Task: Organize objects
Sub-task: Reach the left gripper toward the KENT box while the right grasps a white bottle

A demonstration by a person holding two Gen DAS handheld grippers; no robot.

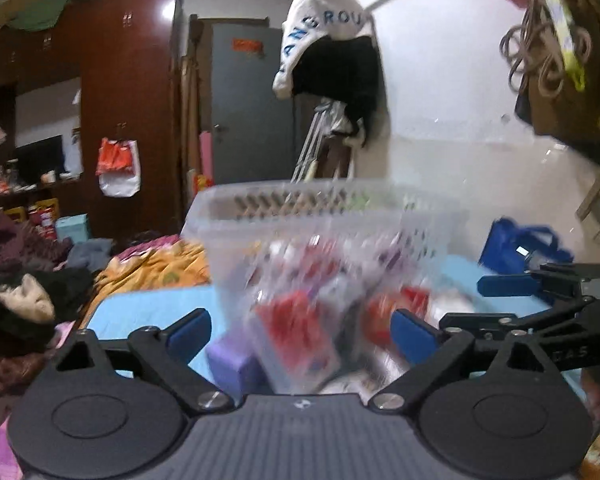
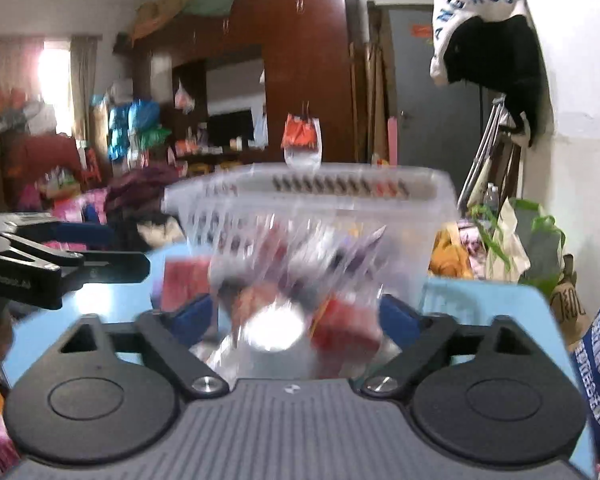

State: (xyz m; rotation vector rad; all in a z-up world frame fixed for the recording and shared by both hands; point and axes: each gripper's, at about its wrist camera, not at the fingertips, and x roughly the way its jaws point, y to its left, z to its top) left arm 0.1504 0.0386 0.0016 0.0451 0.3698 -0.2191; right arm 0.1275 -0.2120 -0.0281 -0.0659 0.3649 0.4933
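Note:
A clear plastic basket [image 1: 300,208] with a slotted rim stands on the light blue tabletop [image 1: 140,312], blurred by motion. Red and purple packets fill it, among them a red box [image 1: 300,328]; a purple block [image 1: 236,364] lies at its foot. My left gripper [image 1: 302,334] is open, its blue pads on either side of the basket's lower front and apart from it. My right gripper [image 2: 296,316] is open around the same basket [image 2: 320,200], with a shiny round lid [image 2: 274,330] and a red packet [image 2: 348,326] between its pads; contact is not visible through the blur.
Rumpled clothes and an orange blanket [image 1: 156,268] lie left of the tabletop. A blue bag [image 1: 520,244] sits at the right, and a blue printed bag [image 2: 596,344] hangs near the table's right edge. A wardrobe [image 1: 128,100] and a grey door [image 1: 248,104] stand behind.

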